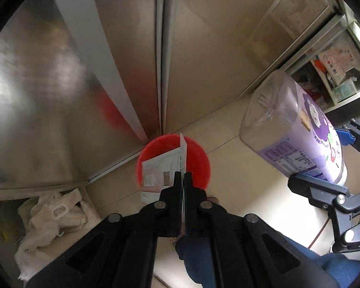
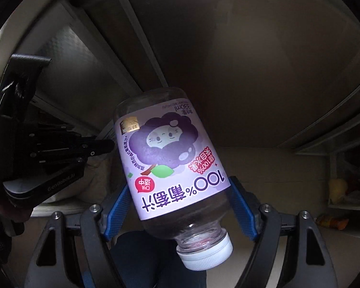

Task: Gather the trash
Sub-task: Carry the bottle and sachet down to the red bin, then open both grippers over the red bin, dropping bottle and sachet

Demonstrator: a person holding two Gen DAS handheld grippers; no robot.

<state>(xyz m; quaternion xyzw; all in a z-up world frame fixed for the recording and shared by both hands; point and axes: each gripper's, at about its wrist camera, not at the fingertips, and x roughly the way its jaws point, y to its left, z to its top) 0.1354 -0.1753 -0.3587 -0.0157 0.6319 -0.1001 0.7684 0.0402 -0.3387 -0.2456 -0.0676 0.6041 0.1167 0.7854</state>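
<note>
label: "100%" grape-juice bottle [image 2: 172, 168], "350ml", white cap toward camera | right claw [image 2: 180, 206] clamps bottle between blue pads | left claw [image 1: 183, 180] pinched on paper packet [image 1: 164, 168], above red bin [image 1: 199, 158] on floor

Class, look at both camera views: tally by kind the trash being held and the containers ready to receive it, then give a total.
Paper packets, held by the left gripper: 1, the white packet
Bottles, held by the right gripper: 1, the juice bottle
Buckets: 1, the red bucket
Total: 3
</note>
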